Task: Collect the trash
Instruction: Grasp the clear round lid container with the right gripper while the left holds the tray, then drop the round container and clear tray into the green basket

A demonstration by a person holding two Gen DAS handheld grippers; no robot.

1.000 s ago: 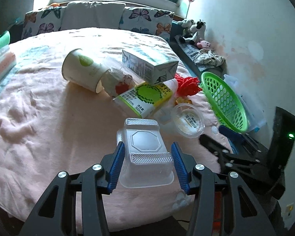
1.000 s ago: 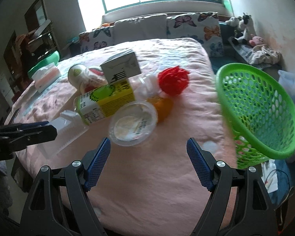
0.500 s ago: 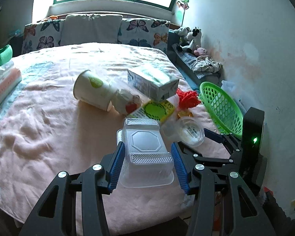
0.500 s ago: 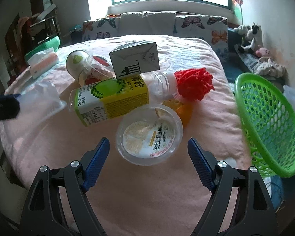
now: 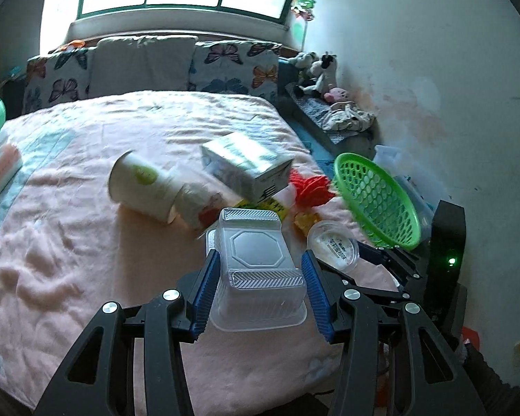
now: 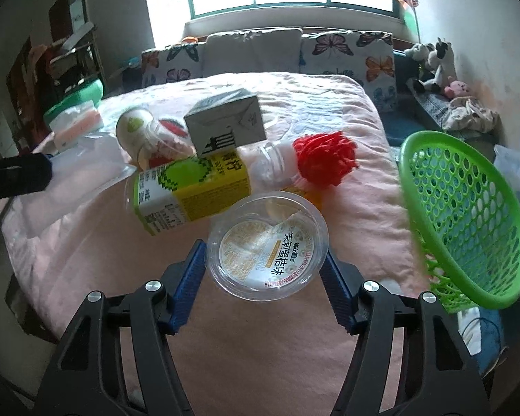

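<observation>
Green basket point(image 6: 468, 222) at the bed's right edge, tipped on its side, nothing visible inside; collection barely begun. Left gripper point(image 5: 260, 277) clamped on a clear plastic tray point(image 5: 256, 260), held left of the basket. Right gripper point(image 6: 263, 270) straddles a clear round cup point(image 6: 267, 242) just left of the basket; whether the pads pinch it, cannot tell. Further left, untouched: bottle point(image 6: 190, 194), carton point(image 6: 225, 126), paper cup point(image 5: 142, 187), red netting point(image 6: 326, 161).
</observation>
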